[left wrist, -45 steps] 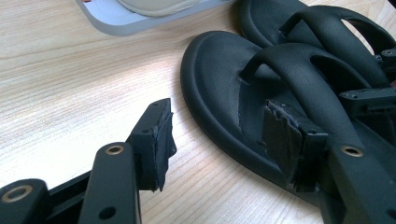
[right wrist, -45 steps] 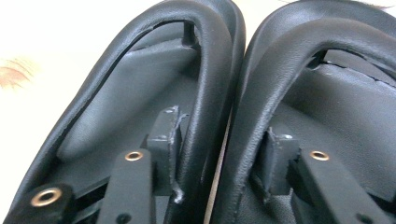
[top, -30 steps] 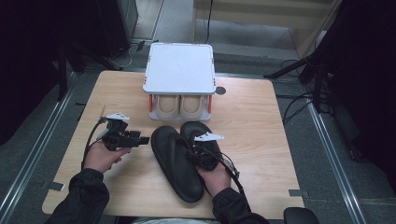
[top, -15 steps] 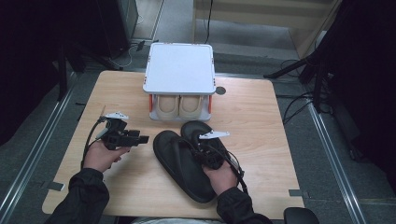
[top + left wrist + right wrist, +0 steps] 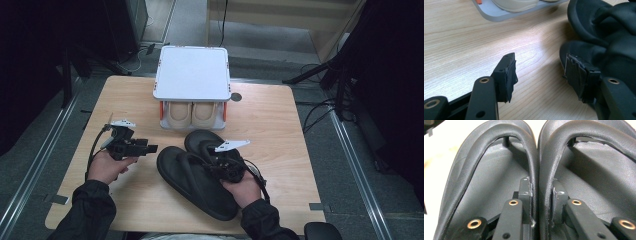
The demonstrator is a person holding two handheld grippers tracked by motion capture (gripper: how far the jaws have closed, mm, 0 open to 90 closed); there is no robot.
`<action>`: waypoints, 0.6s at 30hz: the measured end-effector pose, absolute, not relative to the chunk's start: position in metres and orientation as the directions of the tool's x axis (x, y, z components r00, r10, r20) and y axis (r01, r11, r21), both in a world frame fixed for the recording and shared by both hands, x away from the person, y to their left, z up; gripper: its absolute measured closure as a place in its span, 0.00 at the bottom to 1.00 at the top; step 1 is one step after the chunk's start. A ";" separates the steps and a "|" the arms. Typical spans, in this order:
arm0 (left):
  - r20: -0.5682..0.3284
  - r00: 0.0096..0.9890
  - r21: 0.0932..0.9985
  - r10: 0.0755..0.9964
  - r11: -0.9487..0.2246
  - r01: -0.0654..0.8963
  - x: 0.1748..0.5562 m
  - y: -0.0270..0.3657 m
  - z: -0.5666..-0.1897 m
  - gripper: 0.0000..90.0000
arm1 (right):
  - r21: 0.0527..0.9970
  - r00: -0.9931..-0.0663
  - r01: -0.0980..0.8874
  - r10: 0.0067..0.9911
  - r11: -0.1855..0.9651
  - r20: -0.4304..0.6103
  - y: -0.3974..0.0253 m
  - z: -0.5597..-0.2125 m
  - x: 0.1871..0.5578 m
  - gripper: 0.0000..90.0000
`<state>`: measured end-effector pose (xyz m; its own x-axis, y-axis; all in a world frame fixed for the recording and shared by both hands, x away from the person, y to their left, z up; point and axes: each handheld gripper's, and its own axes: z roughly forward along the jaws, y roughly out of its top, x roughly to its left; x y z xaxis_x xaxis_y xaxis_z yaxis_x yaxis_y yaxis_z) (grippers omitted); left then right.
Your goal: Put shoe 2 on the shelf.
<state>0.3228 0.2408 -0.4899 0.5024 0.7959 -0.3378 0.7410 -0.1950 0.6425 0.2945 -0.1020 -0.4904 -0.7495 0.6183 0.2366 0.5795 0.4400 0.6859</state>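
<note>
Two black flip-flop sandals lie side by side on the wooden table (image 5: 280, 120), one (image 5: 192, 182) nearer me and the other (image 5: 205, 140) behind it. My right gripper (image 5: 220, 167) is shut on their inner straps. In the right gripper view the jaws (image 5: 541, 192) pinch the two straps (image 5: 535, 160) together, with both footbeds behind. My left gripper (image 5: 150, 148) is held open just left of the sandals, apart from them. The left gripper view has its open jaws (image 5: 540, 72) over bare wood, with a sandal (image 5: 604, 32) just past the right jaw.
A small rack with a white top (image 5: 192, 72) stands at the back middle of the table, a pair of beige shoes (image 5: 192, 114) on its lower shelf. Its grey base (image 5: 491, 12) and a beige shoe (image 5: 516, 3) show in the left gripper view. A dark round hole (image 5: 236, 97) sits right of the rack.
The right gripper has turned the pair of sandals, so their toes now point up-left and their heels swing toward the lower right. The left gripper has barely moved.
</note>
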 end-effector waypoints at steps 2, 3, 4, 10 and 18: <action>-0.331 0.500 0.643 0.800 -0.197 0.740 0.322 0.242 -0.490 0.47 | 0.680 -0.778 0.565 0.575 0.467 0.252 -0.102 -0.491 0.298 0.85; -0.333 0.498 0.642 0.801 -0.194 0.741 0.321 0.243 -0.490 0.47 | 0.680 -0.778 0.565 0.575 0.467 0.252 -0.102 -0.491 0.298 0.85; -0.332 0.494 0.641 0.803 -0.192 0.743 0.320 0.245 -0.491 0.47 | 0.681 -0.799 0.547 0.547 0.486 0.250 -0.101 -0.490 0.299 0.85; -0.331 0.478 0.638 0.814 -0.180 0.749 0.313 0.252 -0.491 0.46 | 0.693 -0.860 0.467 0.463 0.549 0.212 -0.097 -0.487 0.306 0.85; -0.326 0.445 0.635 0.834 -0.156 0.757 0.303 0.264 -0.493 0.45 | 0.672 -0.880 0.466 0.384 0.576 0.280 -0.091 -0.487 0.321 0.85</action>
<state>0.3028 0.2638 -0.4931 0.4449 0.8340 -0.3263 0.7571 -0.1555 0.6345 0.3206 -0.0906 -0.4871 -0.8796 0.3843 0.2805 0.4658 0.5760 0.6717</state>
